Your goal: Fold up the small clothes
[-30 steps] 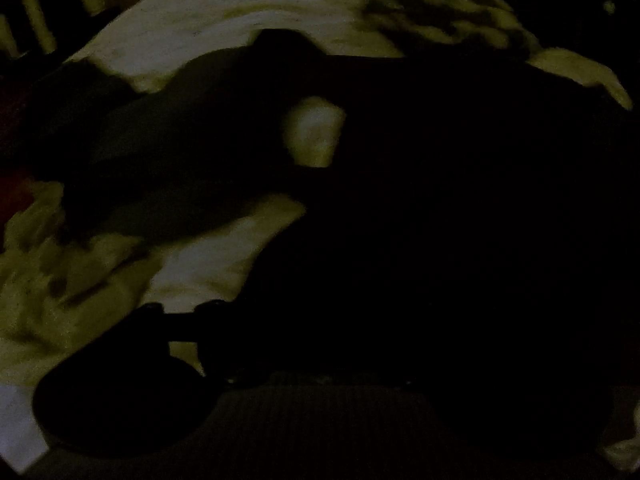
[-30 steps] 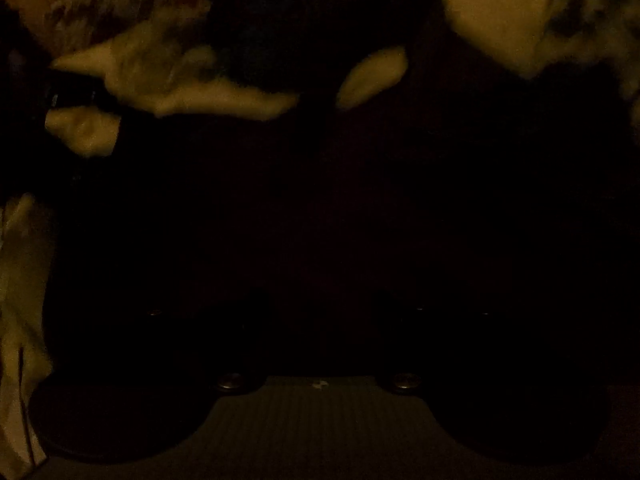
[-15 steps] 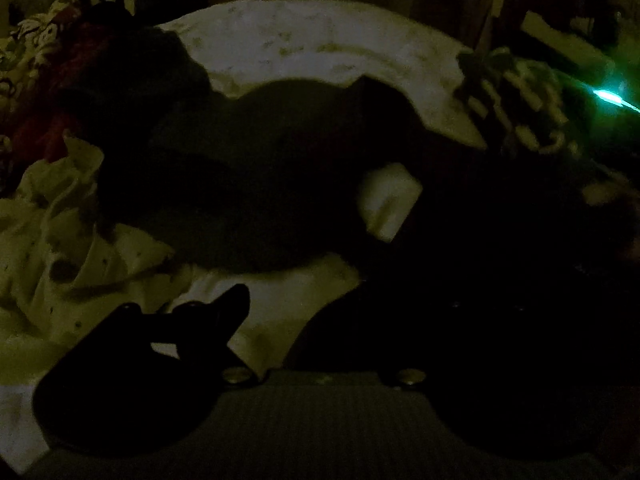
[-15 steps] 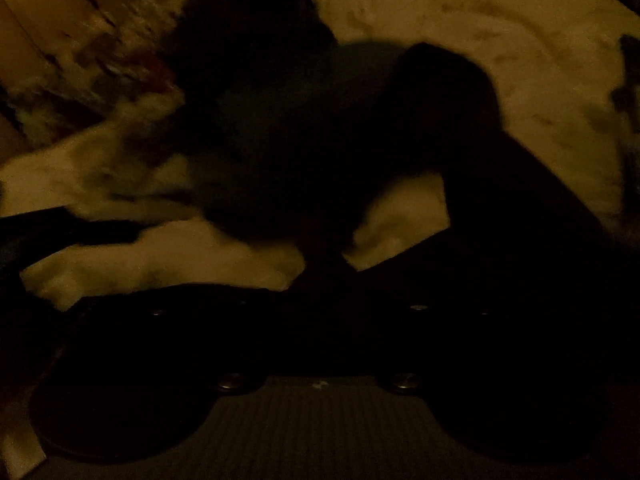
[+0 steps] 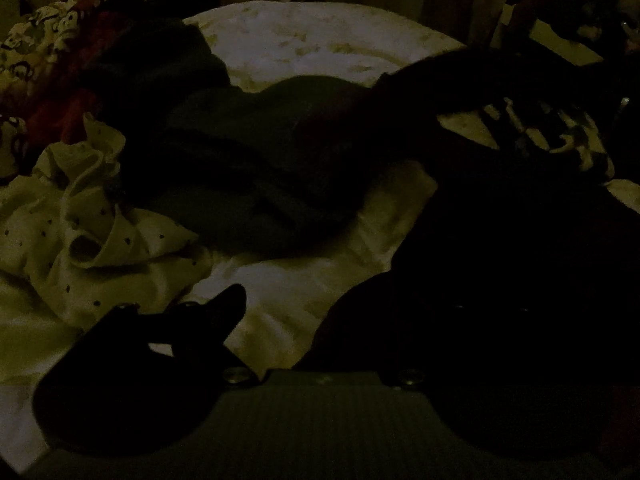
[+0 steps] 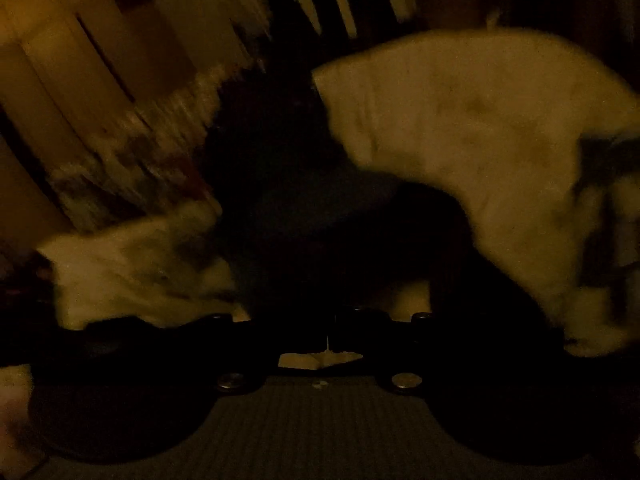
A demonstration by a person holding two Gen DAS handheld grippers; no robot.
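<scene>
Left wrist view: In very dim light, a dark garment [image 5: 256, 168] lies crumpled across the middle of a pale sheet [image 5: 320, 40], which covers a bed. A cream cloth with small dark dots [image 5: 92, 240] sits bunched at the near left, touching the dark garment's left edge. Farther left, a patterned fabric [image 5: 44, 28] and a red cloth [image 5: 60, 116] lie at the sheet's far-left edge. A black-and-white checked cloth [image 5: 556, 132] rests at the right. The left claw [image 5: 320, 320] hangs low over the near sheet; its left finger [image 5: 216, 316] shows as a black shape against the pale cloth, while the right finger is lost in a large dark mass, so whether the claw is released or clenched cannot be told.

Right wrist view: The picture is blurred. The right claw [image 6: 328, 336] appears clenched, its two fingers meeting at the centre with only a thin pale line between them; whether cloth is caught there cannot be told. Beyond it lies the dark garment [image 6: 304, 216], with the pale sheet [image 6: 460, 128] to the right and far, and a light cloth [image 6: 136, 268] to the left.
</scene>
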